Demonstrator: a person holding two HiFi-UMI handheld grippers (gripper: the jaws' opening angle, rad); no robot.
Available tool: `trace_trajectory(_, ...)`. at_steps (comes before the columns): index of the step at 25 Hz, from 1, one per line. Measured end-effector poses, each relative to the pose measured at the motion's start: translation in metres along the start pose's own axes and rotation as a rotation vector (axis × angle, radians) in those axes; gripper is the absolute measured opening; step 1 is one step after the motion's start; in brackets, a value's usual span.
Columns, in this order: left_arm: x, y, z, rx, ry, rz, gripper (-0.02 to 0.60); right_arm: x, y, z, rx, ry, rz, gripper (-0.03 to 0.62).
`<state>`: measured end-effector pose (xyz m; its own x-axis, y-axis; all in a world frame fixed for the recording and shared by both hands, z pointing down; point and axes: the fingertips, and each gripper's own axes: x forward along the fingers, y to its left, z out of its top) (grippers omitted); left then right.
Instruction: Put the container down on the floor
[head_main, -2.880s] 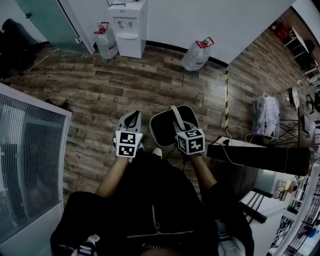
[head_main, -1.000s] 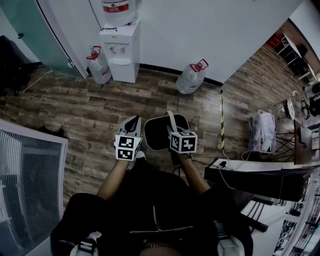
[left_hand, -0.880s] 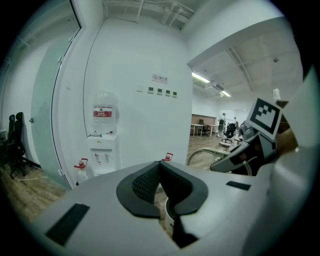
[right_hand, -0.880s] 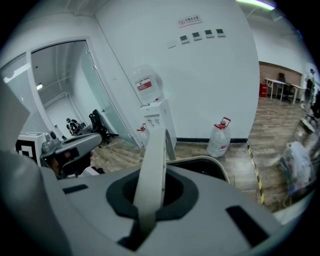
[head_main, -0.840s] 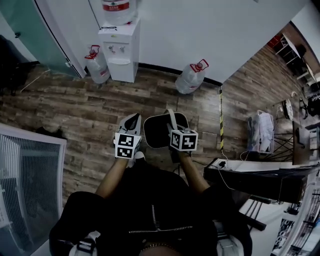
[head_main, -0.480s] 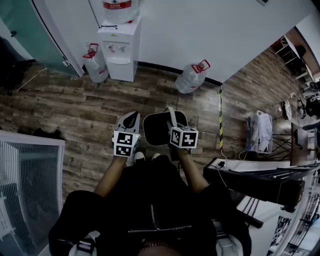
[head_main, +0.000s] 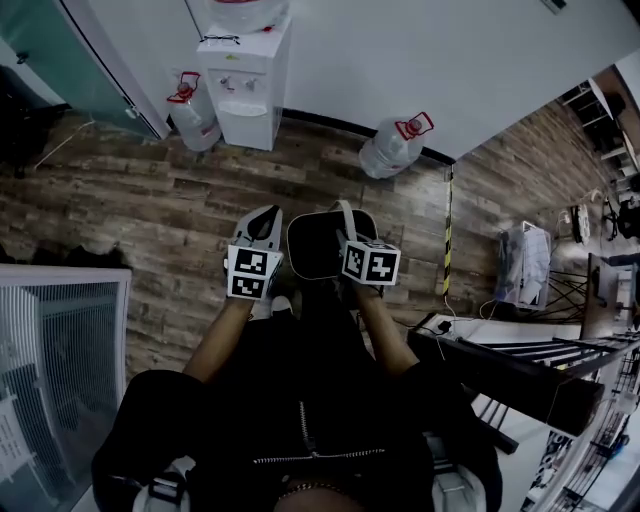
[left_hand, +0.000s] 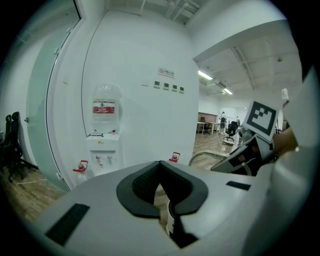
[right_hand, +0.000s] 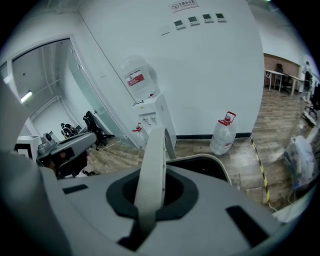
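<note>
A dark, pale-rimmed plastic container (head_main: 312, 250) is held by its pale arched handle (right_hand: 154, 160), clamped in the right gripper (head_main: 348, 238); at nine o'clock, the left gripper (head_main: 265, 218) is closed, empty.

We are in an office. A water dispenser (head_main: 245, 60) stands against the far white wall (head_main: 400, 50), with spare water bottles (head_main: 393, 147) on the wood-plank floor (head_main: 150, 200). A glass partition (head_main: 60, 40) is at far left, and desks (right_hand: 279, 75) and office chairs (left_hand: 230, 130) fill the room at far right.
</note>
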<state>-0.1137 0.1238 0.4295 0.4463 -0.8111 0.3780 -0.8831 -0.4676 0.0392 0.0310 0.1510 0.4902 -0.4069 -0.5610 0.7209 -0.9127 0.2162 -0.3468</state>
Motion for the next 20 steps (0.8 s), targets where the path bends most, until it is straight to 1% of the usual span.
trace_trajectory(5, 0.029, 0.012, 0.008, 0.003, 0.000, 0.007, 0.014, 0.027, -0.012, 0.020, 0.010, 0.014, 0.024, 0.011)
trace_trajectory(13, 0.102, 0.041, 0.043, 0.010, 0.006, 0.025, 0.014, 0.073, -0.040, 0.094, -0.001, 0.013, 0.043, 0.011)
trace_trajectory(20, 0.165, 0.063, 0.067, -0.034, 0.027, 0.056, 0.014, 0.109, -0.071, 0.152, 0.028, 0.008, 0.039, 0.011)
